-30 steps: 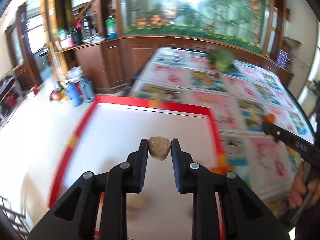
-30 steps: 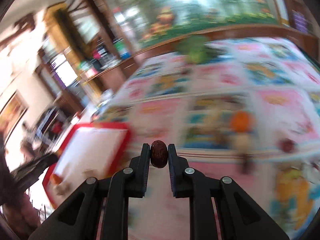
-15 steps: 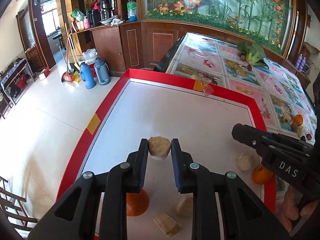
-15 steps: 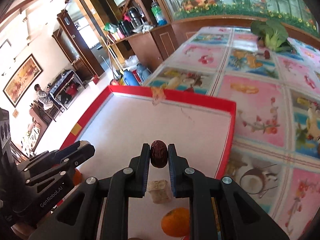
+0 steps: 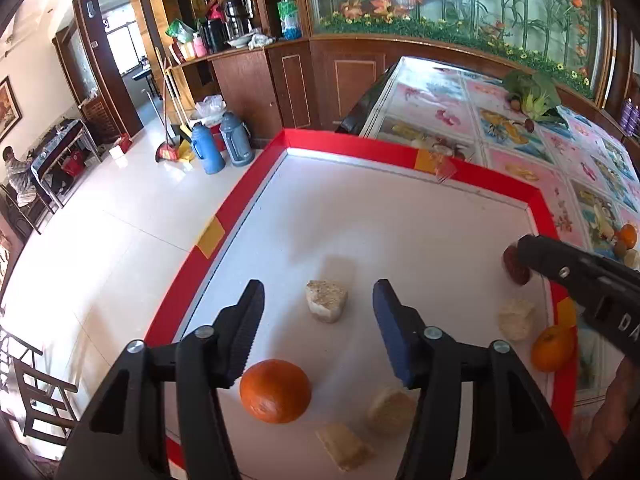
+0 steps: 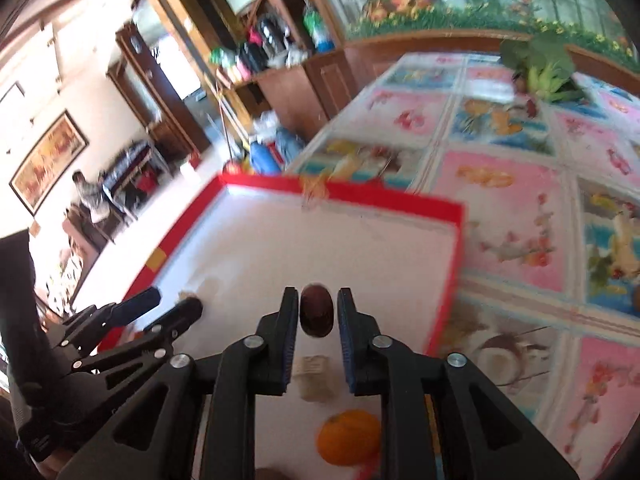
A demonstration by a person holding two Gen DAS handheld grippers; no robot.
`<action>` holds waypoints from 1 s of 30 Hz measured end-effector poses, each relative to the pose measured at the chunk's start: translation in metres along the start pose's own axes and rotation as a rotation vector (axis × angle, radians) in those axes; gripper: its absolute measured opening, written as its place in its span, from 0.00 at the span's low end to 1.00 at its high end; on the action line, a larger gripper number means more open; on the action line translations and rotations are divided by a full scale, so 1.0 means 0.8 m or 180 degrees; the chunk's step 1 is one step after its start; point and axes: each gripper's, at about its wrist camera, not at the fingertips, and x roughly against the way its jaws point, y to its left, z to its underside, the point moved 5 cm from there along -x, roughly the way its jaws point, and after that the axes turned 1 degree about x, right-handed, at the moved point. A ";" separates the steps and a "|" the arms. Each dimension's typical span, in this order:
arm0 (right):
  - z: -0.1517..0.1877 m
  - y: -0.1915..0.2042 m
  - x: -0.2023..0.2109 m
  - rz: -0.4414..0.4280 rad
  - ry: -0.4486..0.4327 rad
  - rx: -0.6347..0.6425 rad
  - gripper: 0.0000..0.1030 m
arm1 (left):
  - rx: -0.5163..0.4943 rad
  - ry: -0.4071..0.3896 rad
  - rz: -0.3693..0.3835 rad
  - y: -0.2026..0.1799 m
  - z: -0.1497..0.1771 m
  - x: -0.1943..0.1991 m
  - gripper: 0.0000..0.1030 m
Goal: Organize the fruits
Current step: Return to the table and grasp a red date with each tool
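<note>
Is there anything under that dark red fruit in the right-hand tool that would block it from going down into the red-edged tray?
Nothing visible blocks it. The dark red fruit sits between the right gripper fingers above bare white tray floor; a pale chunk and an orange lie nearer the camera.

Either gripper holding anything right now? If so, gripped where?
Left gripper: nothing; jaws have just opened, the beige chunk lies loose on the tray. Right gripper: dark red fruit between the pads, by its sides, as the jaws start opening.
</note>
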 end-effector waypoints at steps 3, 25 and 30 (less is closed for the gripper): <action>-0.002 -0.021 0.031 0.0085 -0.0248 -0.0012 0.21 | -0.0041 -0.0060 0.0043 -0.012 0.000 0.013 0.59; 0.066 -0.301 0.225 0.1217 -0.0551 -0.0566 0.27 | -0.0983 0.0101 0.0935 -0.247 0.023 0.080 0.61; 0.065 -0.302 0.208 0.1205 -0.0376 -0.0483 0.27 | -0.1193 0.0091 0.1107 -0.309 0.019 0.090 0.61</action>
